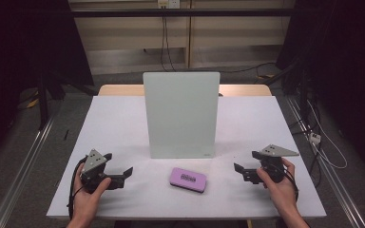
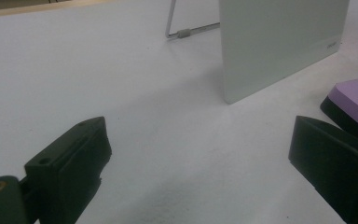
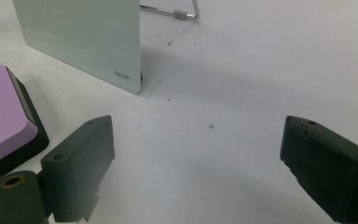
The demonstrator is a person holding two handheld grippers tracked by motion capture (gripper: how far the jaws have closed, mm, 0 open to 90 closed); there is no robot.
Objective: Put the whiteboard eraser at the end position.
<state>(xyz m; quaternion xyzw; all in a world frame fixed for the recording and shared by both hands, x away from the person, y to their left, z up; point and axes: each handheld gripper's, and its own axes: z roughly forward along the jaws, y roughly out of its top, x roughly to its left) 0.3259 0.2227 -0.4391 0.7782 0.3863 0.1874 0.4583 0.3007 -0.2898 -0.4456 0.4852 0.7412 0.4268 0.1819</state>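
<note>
A pale, slightly green-tinted glass whiteboard (image 1: 181, 114) stands upright at the middle of the table (image 1: 119, 128), a smooth rectangular panel with rounded corners and a small printed brand mark at its lower right corner. In the gripper views a thin bent metal wire stand (image 2: 186, 31) props it from behind, with a small grey sleeve on the wire. Just in front of the panel, apart from it, lies a magnetic board eraser (image 1: 188, 179): a flat rounded block with a matte purple top bearing dark lettering and a black base. Its long axis runs roughly left to right across the table, tilted slightly so that its right end sits nearer the person.

The left gripper (image 1: 121, 173) rests low at the near left of the table, held in the left hand (image 1: 89, 194), its two black plastic jaws spread wide with nothing between them, pointing toward the eraser. The right gripper (image 1: 244, 172), held in the right hand (image 1: 279, 187), sits at the near right, jaws likewise wide apart and empty, pointing inward toward the eraser. Each carries a grey three-cornered plate on top.

The tabletop is a matte white sheet with a few small dark specks, laid over a wooden top whose edge shows at the far side. Beyond it are a grey floor, dark surroundings, a light wall panel and hanging cables (image 1: 165, 42).
</note>
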